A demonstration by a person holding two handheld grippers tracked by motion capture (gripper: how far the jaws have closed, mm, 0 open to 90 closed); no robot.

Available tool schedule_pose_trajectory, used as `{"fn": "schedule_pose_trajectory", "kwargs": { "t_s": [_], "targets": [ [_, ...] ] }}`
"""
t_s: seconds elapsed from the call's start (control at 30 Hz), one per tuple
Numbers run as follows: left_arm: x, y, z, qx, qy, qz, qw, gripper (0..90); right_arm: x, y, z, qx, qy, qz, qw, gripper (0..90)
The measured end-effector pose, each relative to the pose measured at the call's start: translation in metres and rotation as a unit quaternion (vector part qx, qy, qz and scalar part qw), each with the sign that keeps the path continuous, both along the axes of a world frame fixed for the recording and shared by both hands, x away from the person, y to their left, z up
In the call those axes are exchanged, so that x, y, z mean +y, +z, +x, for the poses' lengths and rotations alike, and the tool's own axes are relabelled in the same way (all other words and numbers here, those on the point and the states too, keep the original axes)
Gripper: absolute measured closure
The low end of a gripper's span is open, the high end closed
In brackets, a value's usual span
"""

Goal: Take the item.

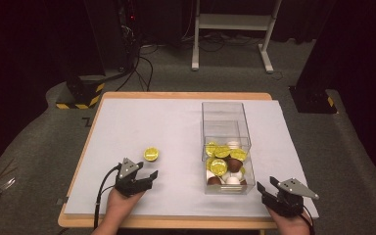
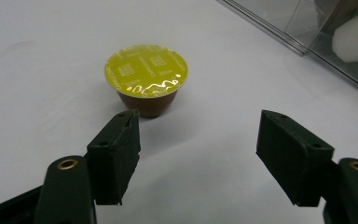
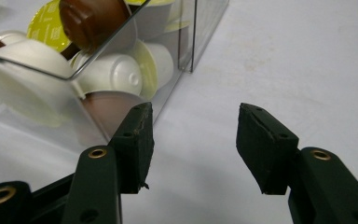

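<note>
Left hand-held gripper (image 2: 198, 140) spread, just short of lone capsule (image 2: 146, 79); bare table (image 1: 127, 127) around

The white table (image 1: 142, 122) is bright under light from above, while the room behind it is very dark. The high view is soft and a little grainy. Glare shines on the yellow lid (image 2: 146, 70). Near black jaws look slightly blurred; shadows are faint.

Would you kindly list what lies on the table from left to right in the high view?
Left gripper → lone yellow-lidded capsule → clear box of capsules → right gripper.
</note>
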State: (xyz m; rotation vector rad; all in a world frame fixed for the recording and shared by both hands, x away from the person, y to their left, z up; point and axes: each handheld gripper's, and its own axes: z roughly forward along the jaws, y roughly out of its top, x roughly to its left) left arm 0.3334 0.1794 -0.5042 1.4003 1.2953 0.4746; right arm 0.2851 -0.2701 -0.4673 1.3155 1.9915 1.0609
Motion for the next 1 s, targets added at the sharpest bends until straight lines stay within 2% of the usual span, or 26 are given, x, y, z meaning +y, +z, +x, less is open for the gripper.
{"fn": "schedule_pose_trajectory", "kwargs": {
  "t_s": [0.03, 0.07, 0.13, 0.33, 0.53, 0.77, 0.9, 1.0],
  "targets": [
    [0.0, 0.0, 0.001, -0.001, 0.006, -0.01, 0.9999, 30.1, 0.001, 0.0, -0.002, 0.002, 0.001, 0.0, 1.0, 46.0],
    [0.001, 0.0, 0.001, -0.001, 0.002, -0.003, 1.0, 30.1, 0.001, -0.001, -0.003, 0.003, 0.001, 0.002, 1.0, 45.8],
    [0.0, 0.0, 0.001, 0.002, 0.007, -0.01, 0.9999, 30.1, 0.002, -0.002, -0.005, 0.005, 0.005, 0.003, 1.0, 45.5],
    [-0.002, -0.002, 0.001, 0.003, 0.006, -0.005, 1.0, 30.1, 0.005, -0.007, -0.011, 0.009, 0.016, 0.005, 0.9998, 44.5],
    [-0.002, -0.001, 0.0, -0.001, 0.002, 0.001, 1.0, 30.1, 0.007, -0.009, -0.015, 0.014, 0.029, 0.019, 0.9993, 43.9],
    [0.001, 0.002, 0.002, -0.007, 0.009, -0.006, 0.9999, 30.0, 0.015, -0.01, -0.015, 0.016, 0.048, 0.023, 0.9985, 41.0],
    [0.008, 0.003, 0.008, -0.011, 0.015, -0.001, 0.9998, 30.0, 0.021, -0.009, -0.012, 0.019, 0.057, 0.032, 0.9977, 36.9],
    [0.013, 0.002, 0.012, -0.011, 0.024, -0.005, 0.9996, 30.1, 0.025, -0.008, -0.007, 0.023, 0.063, 0.04, 0.9969, 32.7]
  ]
}}
